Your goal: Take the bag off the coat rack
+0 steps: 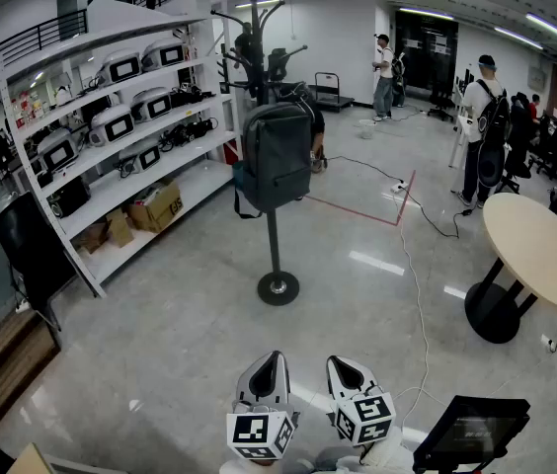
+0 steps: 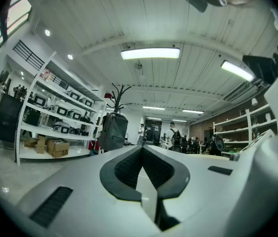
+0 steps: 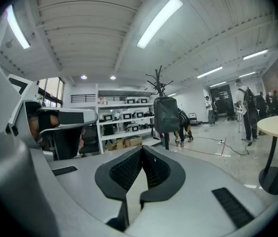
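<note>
Bag (image 1: 277, 156) on coat rack (image 1: 274, 227), base (image 1: 278, 288) only in head view

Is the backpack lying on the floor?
No, the backpack hangs up on the coat rack.

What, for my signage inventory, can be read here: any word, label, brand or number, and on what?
No text is legible in any view.
Cardboard boxes on the bottom shelf: dark print, too blurred to read.
Packages on the top shelf: labels too small to read.
Marker cubes: square patterns only, no letters.
</note>
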